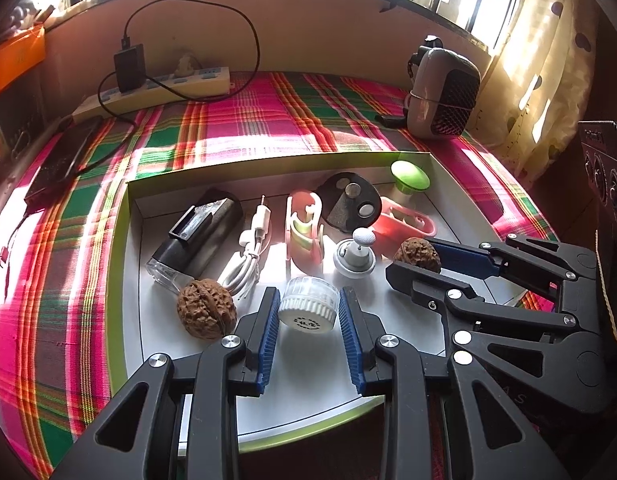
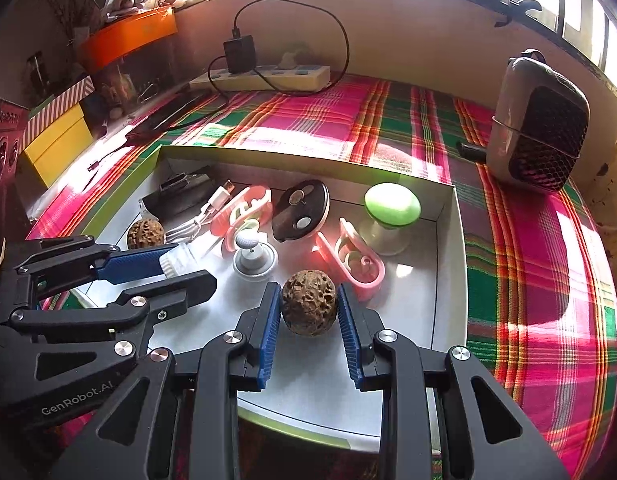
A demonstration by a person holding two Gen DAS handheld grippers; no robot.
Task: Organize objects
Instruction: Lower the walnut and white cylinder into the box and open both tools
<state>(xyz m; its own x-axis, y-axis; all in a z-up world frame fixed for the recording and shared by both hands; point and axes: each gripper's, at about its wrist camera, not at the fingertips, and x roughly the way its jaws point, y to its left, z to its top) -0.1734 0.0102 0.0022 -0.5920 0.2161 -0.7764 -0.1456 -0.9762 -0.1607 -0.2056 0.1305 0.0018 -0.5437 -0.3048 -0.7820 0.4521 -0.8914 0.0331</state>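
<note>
A shallow white box with a green rim [image 1: 120, 240] [image 2: 448, 248] holds small objects. My left gripper [image 1: 308, 300] has its blue pads on both sides of a clear jar with a white ribbed lid [image 1: 308, 307]; the same jar shows in the right wrist view [image 2: 180, 260]. My right gripper [image 2: 308, 296] has its pads on both sides of a brown walnut [image 2: 308, 307], which also shows in the left wrist view [image 1: 416, 254]. A second walnut [image 1: 206, 307] [image 2: 145, 233] lies just left of the left gripper.
In the box lie a black torch [image 1: 196, 236], a white cable [image 1: 248, 252], pink clips [image 1: 304, 228] [image 2: 352, 256], a black oval piece [image 1: 350, 202], a golf-ball stand [image 1: 356, 256] and a green mushroom-shaped item [image 2: 390, 216]. A power strip [image 1: 156, 90] and a grey heater [image 2: 540, 120] stand on the plaid cloth.
</note>
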